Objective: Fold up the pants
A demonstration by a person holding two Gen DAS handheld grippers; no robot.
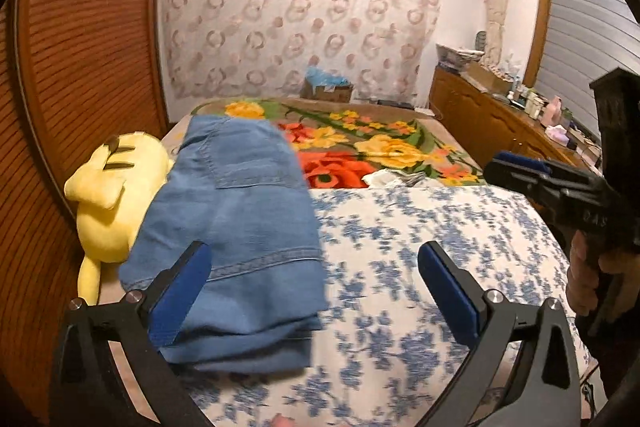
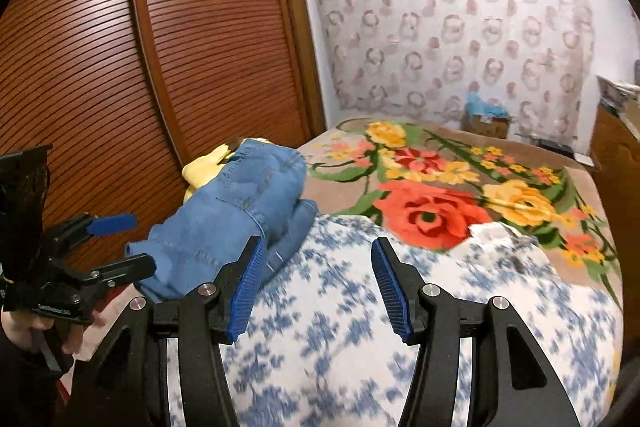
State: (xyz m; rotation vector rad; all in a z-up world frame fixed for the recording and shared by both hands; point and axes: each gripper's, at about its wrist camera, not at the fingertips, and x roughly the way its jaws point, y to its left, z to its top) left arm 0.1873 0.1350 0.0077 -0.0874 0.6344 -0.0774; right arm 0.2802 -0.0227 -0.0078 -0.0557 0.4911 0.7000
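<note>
Lying folded on the blue-flowered bedspread [image 1: 420,227] beside a yellow plush toy [image 1: 112,187], denim pants [image 1: 236,227], with left gripper [image 1: 316,287] spread wide and right gripper [image 2: 318,287] parted, both empty.

The right gripper [image 2: 318,251] is seen with its blue-padded jaws standing apart; nothing is held between them, and only the blue-and-white floral cover [image 2: 360,327] is seen below. The folded pants [image 2: 236,211], of blue denim, are laid on the bed at its left side, partly over a yellow plush toy [image 2: 202,169] beside the brown slatted wardrobe door [image 2: 160,47]. The left gripper [image 2: 128,245] is seen at the left edge, held by a hand [image 2: 52,331], its jaws wide apart and empty, close to the near end of the pants. A flowered blanket [image 2: 460,195] covers the far part of the bed.
</note>
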